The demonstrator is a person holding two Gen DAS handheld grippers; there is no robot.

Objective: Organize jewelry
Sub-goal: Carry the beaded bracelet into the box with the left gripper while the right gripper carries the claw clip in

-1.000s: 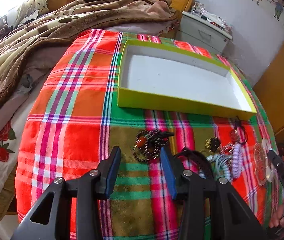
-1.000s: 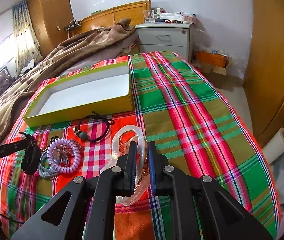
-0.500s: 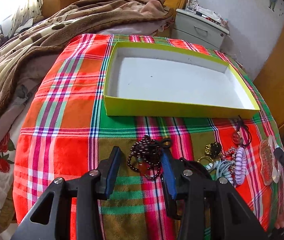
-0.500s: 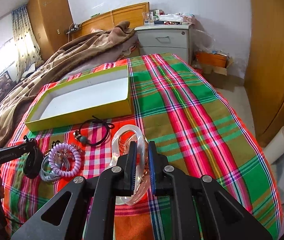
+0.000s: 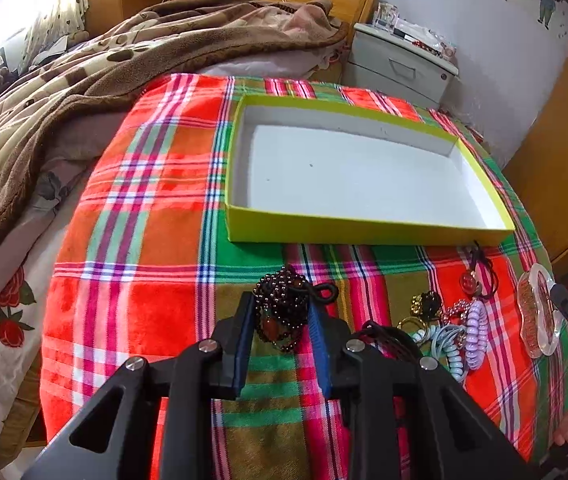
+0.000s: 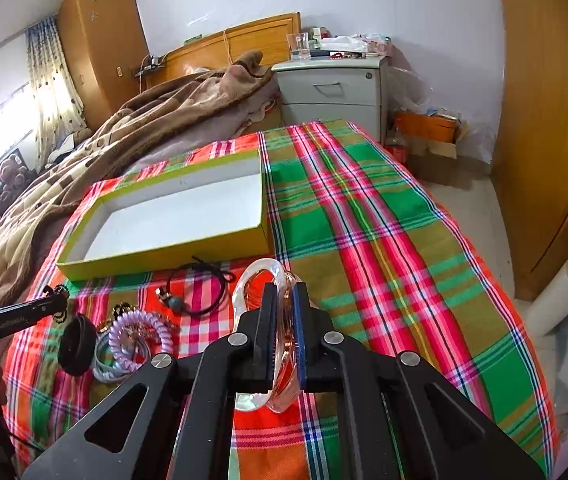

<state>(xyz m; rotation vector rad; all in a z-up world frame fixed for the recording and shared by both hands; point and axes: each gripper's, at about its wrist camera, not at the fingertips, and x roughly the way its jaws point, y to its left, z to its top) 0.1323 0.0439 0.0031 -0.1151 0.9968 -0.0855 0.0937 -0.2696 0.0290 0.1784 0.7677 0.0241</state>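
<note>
Left gripper [image 5: 280, 312] is pinching the dark beaded bracelet [image 5: 282, 300] between its blue pads, just short of the yellow-green box [image 5: 363, 232] sitting on the plaid blanket [image 5: 144, 240]. Only the right wrist view is showing the right gripper [image 6: 282, 312] squeezing the clear hair clip [image 6: 260, 280]. The lilac spiral hair tie [image 6: 140, 338] is lying beside it; the tangle underneath is staying hard to read.

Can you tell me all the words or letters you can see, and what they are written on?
"DAS": white letters on the black right gripper, cut off by the picture's edge.
White lettering on the black left gripper: too blurred to read.
The shallow yellow-green cardboard box shows no writing.
</note>
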